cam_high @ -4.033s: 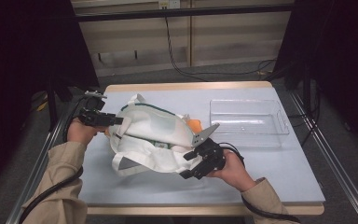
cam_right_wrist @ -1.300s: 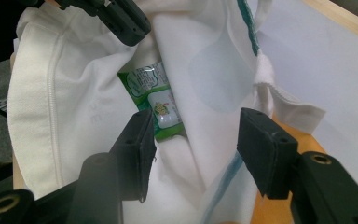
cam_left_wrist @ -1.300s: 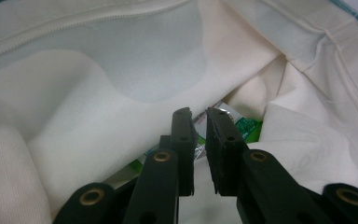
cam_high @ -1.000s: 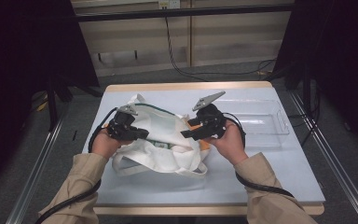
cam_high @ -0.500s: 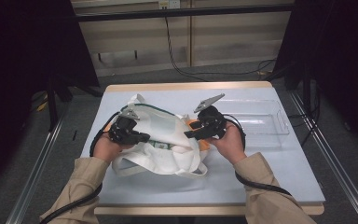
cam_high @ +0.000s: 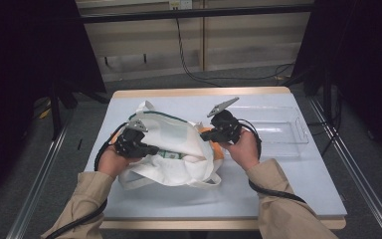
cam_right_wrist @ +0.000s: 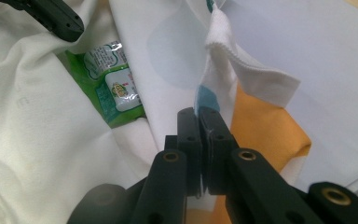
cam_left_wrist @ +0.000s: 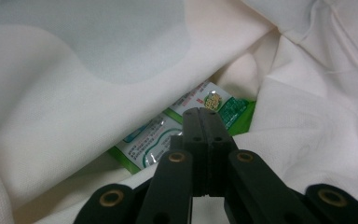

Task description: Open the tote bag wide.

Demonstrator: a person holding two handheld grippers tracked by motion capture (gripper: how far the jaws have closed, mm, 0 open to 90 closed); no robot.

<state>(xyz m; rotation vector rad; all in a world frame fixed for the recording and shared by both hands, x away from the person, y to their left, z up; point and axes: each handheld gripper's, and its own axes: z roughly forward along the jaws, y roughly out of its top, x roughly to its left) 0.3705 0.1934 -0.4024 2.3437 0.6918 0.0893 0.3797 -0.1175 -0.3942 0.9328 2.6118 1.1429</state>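
High view: both grippers, left (cam_high: 149, 149) and right (cam_high: 205, 134), clamp the white bag (cam_high: 179, 149) (green packet (cam_left_wrist: 177, 133) inside).

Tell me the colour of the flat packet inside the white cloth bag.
Green flat packet, white label; clearest in right gripper view.

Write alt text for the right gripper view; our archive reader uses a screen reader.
The right hand-held gripper is shut on the edge of a white cloth bag, holding it up. A green snack packet lies in the bag's opening, an orange cloth lies underneath, and the left hand-held gripper reaches in at top left.
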